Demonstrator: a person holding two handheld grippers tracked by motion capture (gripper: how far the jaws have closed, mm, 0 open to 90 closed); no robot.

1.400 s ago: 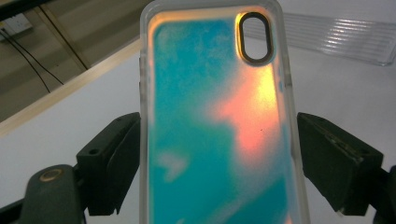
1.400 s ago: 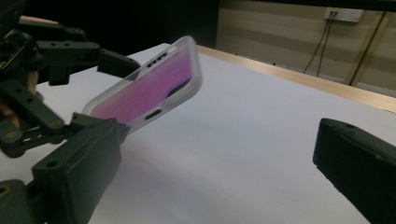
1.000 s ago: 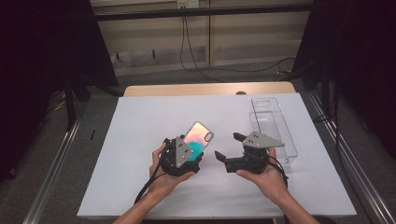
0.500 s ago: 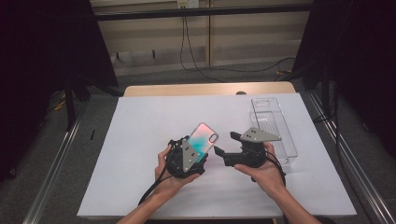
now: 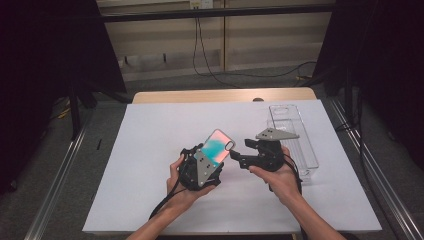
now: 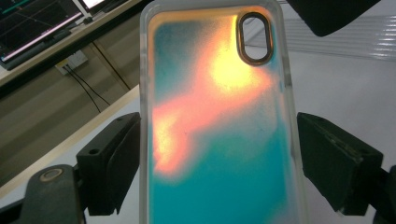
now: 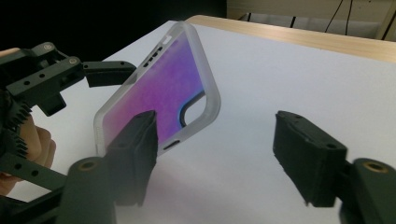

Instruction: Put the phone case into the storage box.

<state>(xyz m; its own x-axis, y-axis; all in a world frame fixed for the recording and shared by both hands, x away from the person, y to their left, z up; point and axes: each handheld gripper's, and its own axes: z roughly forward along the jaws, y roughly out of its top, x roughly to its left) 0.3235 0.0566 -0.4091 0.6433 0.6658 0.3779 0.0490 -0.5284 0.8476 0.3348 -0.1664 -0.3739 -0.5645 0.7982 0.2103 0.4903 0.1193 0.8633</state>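
Centre-left of the high view: left gripper [image 5: 212,159] clamped on the phone case [image 5: 218,146], holding it tilted off the white mat [image 5: 150,150]. Centre-right: right gripper [image 5: 239,154] has just been closing, jaws apart, nothing gripped yet; likely a handover grab.

In the left gripper view the case [image 6: 217,116] runs off the bottom edge, and the clear box [image 5: 295,137] is partly hidden behind the right gripper [image 5: 240,150].
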